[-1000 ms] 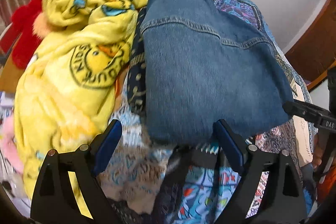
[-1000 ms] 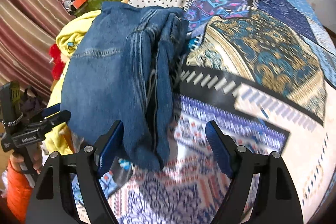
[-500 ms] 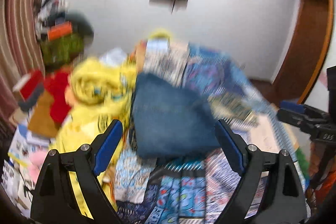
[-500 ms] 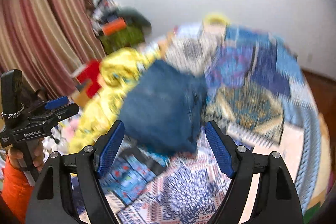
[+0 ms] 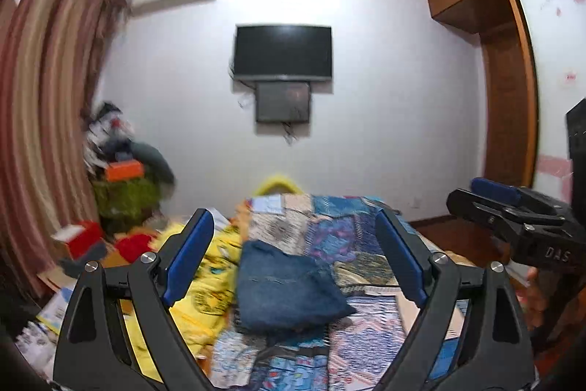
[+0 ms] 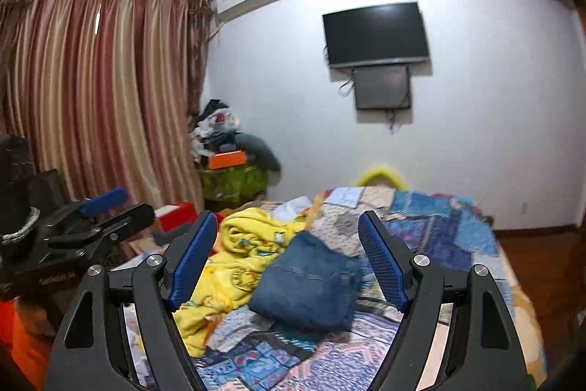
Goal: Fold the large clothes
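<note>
Folded blue jeans [image 5: 285,288] lie on the patterned bedspread [image 5: 366,336]; they also show in the right wrist view [image 6: 311,288]. My left gripper [image 5: 293,266] is open and empty, held well back from and above the jeans. My right gripper [image 6: 285,262] is open and empty, also raised away from the jeans. The right gripper's body shows at the right of the left wrist view [image 5: 520,226]. The left gripper's body shows at the left of the right wrist view [image 6: 73,229].
A yellow blanket [image 6: 241,262] is heaped left of the jeans on the bed [image 6: 439,237]. Clutter and an orange box [image 6: 227,158] stand in the far corner by striped curtains [image 6: 91,98]. A TV [image 5: 282,52] hangs on the far wall. A wooden wardrobe [image 5: 509,98] stands right.
Both grippers have pulled back and tilted up from close over the jeans, so the whole room shows. The jeans stay folded on the bed. Both grippers stay open.
</note>
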The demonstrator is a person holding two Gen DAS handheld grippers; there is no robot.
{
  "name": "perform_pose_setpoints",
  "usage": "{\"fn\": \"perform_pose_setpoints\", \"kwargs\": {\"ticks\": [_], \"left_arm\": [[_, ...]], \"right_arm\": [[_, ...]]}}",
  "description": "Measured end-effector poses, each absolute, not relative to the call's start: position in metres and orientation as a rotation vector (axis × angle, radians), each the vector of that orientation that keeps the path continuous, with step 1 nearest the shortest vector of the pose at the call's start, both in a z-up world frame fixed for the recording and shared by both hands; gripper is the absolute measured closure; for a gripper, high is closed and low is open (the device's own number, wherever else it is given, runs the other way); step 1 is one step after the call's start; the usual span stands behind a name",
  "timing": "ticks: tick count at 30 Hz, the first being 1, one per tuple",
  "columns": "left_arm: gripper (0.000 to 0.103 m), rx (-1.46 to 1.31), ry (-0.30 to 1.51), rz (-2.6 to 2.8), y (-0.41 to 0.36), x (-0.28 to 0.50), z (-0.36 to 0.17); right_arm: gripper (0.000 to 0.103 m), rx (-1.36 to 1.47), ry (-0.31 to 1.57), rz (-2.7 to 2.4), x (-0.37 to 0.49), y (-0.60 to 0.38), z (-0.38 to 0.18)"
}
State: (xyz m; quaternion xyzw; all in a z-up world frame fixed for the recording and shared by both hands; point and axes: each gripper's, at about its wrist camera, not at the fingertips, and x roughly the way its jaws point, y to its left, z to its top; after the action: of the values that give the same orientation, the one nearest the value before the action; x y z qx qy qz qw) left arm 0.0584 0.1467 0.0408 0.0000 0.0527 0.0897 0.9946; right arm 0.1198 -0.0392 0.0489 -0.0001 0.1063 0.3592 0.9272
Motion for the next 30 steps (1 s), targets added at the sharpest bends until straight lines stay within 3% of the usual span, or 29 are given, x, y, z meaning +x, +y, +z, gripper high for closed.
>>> {"fn": "perform_pose_setpoints", "kwargs": {"ticks": [5, 10, 30], "left_arm": [[0.008, -0.029, 0.105, 0.185, 0.137, 0.044, 0.028], [0.001, -0.062, 0.131, 0.206, 0.138, 0.041, 0.019], [0.001, -0.070, 0.160, 0.220, 0.136, 0.040, 0.013]], "right_arm": [[0.026, 0.005, 0.261, 0.703, 0.116, -0.039, 0.032], [0.000, 0.032, 0.239, 0.653, 0.108, -0.051, 0.032], [0.000, 0.050, 0.241, 0.631, 0.099, -0.063, 0.027]]}}
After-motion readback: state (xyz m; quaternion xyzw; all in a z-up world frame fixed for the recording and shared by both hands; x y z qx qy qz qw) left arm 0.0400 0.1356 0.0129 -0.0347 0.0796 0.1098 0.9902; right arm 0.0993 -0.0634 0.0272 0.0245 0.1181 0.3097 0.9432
